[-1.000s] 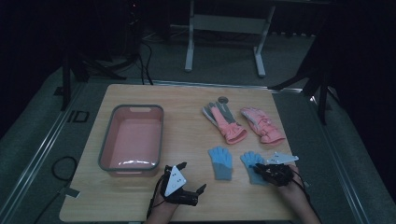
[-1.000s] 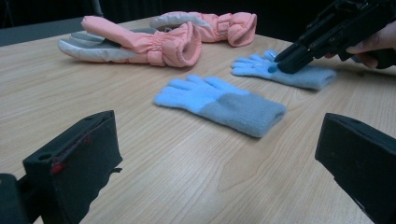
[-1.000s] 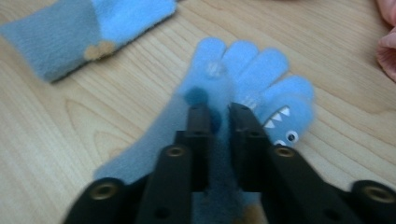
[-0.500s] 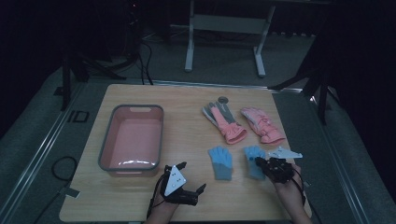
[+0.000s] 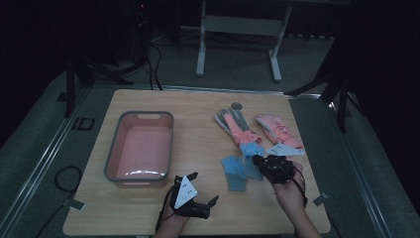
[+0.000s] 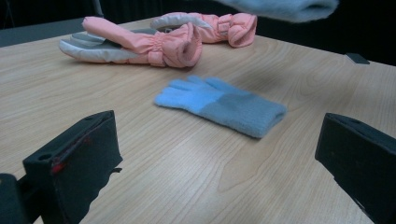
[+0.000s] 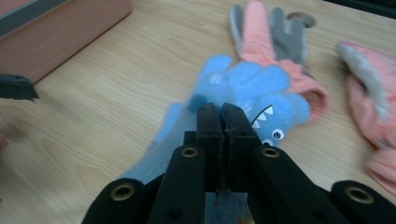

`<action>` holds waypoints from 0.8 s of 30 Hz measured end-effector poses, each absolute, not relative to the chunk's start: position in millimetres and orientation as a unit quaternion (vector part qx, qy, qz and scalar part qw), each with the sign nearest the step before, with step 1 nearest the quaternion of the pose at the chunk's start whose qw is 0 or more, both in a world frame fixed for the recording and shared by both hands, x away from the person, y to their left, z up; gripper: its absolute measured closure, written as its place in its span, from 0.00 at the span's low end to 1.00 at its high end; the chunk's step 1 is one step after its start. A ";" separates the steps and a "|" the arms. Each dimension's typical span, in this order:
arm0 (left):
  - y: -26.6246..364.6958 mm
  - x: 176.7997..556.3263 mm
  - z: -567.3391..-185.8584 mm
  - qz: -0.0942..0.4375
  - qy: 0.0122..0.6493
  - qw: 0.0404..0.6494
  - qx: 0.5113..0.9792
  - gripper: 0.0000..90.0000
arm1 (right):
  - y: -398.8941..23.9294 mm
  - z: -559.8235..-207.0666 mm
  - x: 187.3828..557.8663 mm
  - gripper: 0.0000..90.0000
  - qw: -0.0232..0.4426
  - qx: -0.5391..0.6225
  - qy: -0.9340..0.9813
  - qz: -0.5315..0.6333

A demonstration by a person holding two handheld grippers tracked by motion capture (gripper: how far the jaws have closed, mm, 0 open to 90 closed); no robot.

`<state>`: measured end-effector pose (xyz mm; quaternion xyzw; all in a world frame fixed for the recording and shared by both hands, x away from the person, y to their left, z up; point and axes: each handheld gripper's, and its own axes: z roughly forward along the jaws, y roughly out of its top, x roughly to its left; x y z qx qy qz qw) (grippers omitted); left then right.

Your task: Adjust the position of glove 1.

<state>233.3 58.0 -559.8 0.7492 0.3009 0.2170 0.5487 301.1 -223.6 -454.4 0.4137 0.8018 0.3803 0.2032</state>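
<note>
My right gripper [image 5: 258, 161] is shut on a blue glove with a shark face [image 7: 252, 93] and holds it above the table, in front of the pink gloves; the same glove [image 5: 251, 148] hangs beyond the jaws in the high view. A second blue glove [image 5: 234, 171] lies flat on the wood, and is also in the left gripper view [image 6: 222, 105]. My left gripper [image 5: 203, 188] rests near the table's front edge, open, with nothing between its jaws.
A pink basin with a grey rim [image 5: 113, 153] stands at the left, with nothing in it. Two pink and grey gloves [image 5: 235, 126] [image 5: 277, 131] lie at the back right, near a round hole in the table [image 5: 236, 105]. The table's edge is close behind both hands.
My right gripper has risen and moved left and away from the person, taking one blue glove off the table. The left gripper has stayed put.
</note>
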 end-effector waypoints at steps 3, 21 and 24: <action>57.9 233.3 -559.8 0.216 0.301 0.549 0.749 0.00 | -214.7 -456.3 302.8 0.96 0.193 0.408 0.805 0.384; 57.8 233.0 -559.7 0.218 0.298 0.547 0.751 0.00 | -186.6 -497.2 313.7 0.96 0.137 0.385 0.840 0.357; 57.8 233.0 -559.8 0.218 0.298 0.548 0.750 0.00 | -185.8 -503.7 315.2 0.96 0.134 0.378 0.846 0.350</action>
